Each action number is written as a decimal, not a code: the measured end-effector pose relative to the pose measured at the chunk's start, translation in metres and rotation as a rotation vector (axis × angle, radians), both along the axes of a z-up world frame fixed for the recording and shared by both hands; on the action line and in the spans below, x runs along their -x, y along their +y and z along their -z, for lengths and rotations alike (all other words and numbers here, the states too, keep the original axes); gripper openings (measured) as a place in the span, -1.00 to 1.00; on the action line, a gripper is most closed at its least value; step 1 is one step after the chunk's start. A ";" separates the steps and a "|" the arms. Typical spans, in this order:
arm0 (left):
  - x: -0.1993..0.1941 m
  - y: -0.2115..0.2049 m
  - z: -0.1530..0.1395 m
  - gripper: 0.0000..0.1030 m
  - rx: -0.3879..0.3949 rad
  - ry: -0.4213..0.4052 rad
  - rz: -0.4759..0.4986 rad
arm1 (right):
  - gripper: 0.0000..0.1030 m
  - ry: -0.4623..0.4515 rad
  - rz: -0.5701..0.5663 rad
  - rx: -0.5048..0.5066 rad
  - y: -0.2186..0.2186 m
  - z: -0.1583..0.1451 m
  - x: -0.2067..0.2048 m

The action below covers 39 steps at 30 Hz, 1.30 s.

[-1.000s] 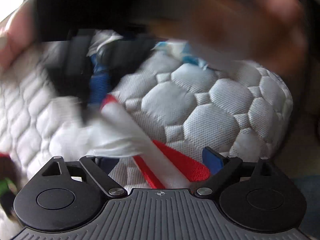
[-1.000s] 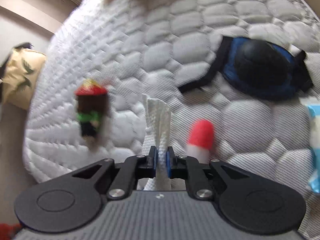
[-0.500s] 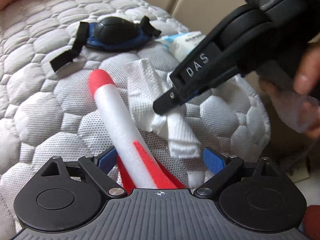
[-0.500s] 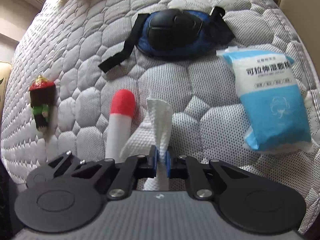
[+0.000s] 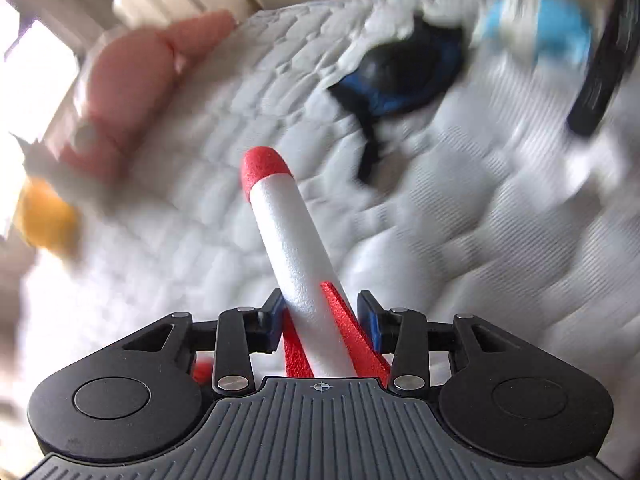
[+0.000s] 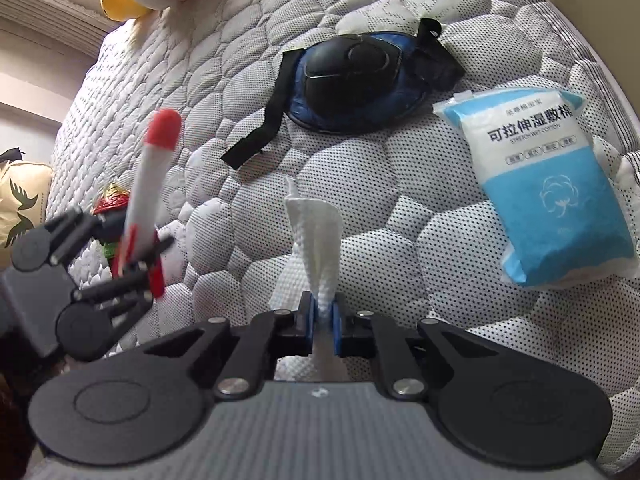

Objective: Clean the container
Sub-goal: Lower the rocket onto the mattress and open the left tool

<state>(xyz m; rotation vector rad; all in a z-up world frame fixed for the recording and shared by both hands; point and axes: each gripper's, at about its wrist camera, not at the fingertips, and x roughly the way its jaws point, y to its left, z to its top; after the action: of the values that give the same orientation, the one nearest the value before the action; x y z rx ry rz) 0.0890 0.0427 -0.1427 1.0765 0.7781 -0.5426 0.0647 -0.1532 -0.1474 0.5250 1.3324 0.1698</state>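
White-and-red foam rocket (image 5: 298, 264) now lifted, pinched in left claw (image 5: 323, 320); paper towel (image 6: 318, 232) still in right claw (image 6: 323, 330).

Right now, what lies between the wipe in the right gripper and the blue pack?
Nothing: in the right wrist view only bare quilted mattress separates the wipe in the right gripper from the blue pack.

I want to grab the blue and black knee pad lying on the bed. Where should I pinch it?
Probably pinch the loose black strap of the knee pad, coming from above. The strap lies flat and thin on the mattress; the domed shell looks too wide and smooth.
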 end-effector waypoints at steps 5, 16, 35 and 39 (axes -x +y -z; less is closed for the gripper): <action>0.026 -0.018 0.028 -0.12 -0.038 -0.011 0.082 | -0.80 -0.007 -0.031 0.041 0.010 -0.002 -0.005; 0.074 -0.039 0.005 0.82 0.242 0.191 0.044 | -0.80 -0.161 -0.066 -0.067 0.039 -0.038 -0.045; 0.015 0.040 -0.019 0.88 0.670 0.334 -0.443 | -0.80 0.003 -0.037 0.004 0.053 0.032 -0.057; 0.009 0.049 -0.033 0.89 0.756 0.341 -0.435 | -0.80 -0.026 -0.053 -0.009 0.053 0.022 -0.053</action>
<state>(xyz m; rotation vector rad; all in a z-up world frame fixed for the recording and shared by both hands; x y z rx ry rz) 0.0804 0.0913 -0.1096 0.1054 0.9596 -0.5798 0.1176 -0.1002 -0.1699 0.4940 1.3216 0.2261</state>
